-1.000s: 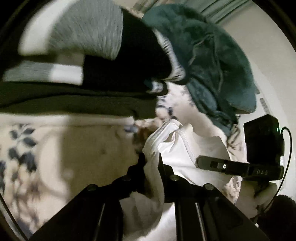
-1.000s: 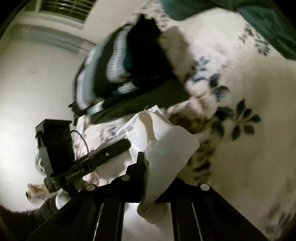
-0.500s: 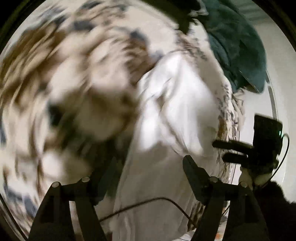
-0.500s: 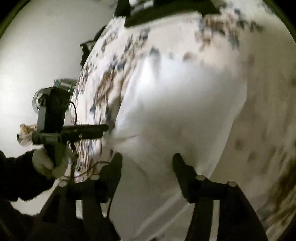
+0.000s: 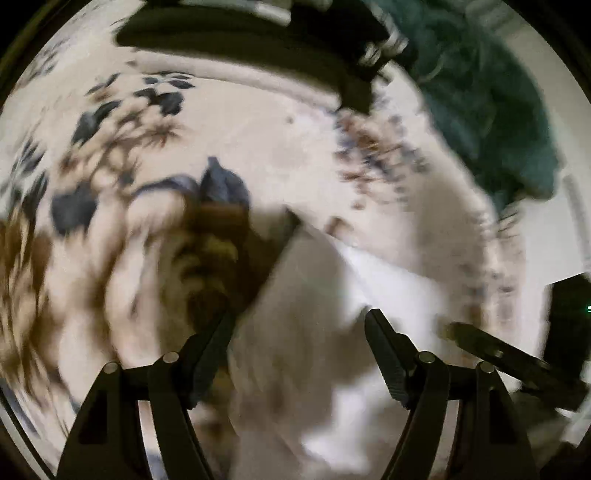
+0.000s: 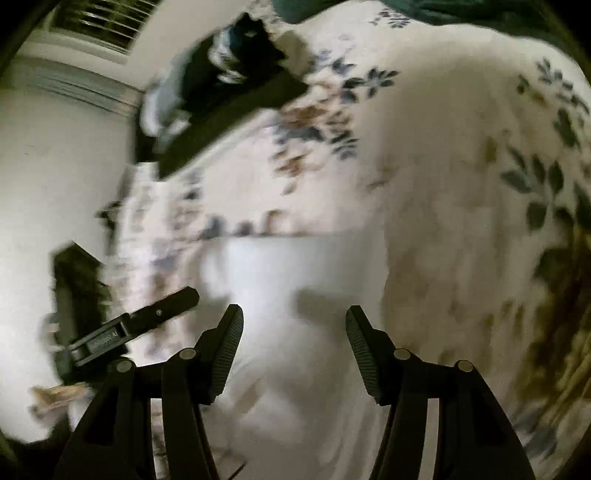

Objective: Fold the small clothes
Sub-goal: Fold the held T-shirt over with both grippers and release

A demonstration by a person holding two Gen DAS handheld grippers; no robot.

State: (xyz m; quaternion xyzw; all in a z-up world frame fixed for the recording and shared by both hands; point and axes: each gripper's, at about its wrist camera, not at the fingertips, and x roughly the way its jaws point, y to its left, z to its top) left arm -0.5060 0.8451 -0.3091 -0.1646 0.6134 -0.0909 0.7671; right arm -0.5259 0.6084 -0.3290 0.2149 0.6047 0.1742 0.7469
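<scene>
Left wrist view blurred, left tongs (image 5: 299,317) spread apart over white cloth garment (image 5: 317,295), right tongs (image 6: 293,314) likewise apart, empty, floral cream bedspread (image 6: 443,184), dark folded pile (image 6: 229,81) smeared, edges unclear

Dim room, motion-blurred: cream bedspread (image 6: 443,155) with blue and brown floral print fills most of both views, teal blanket (image 5: 480,96) bunched at its far right, plain white wall (image 6: 55,177) on the left with pale trim (image 6: 74,88) and a slatted window blind (image 6: 96,22) far left.
</scene>
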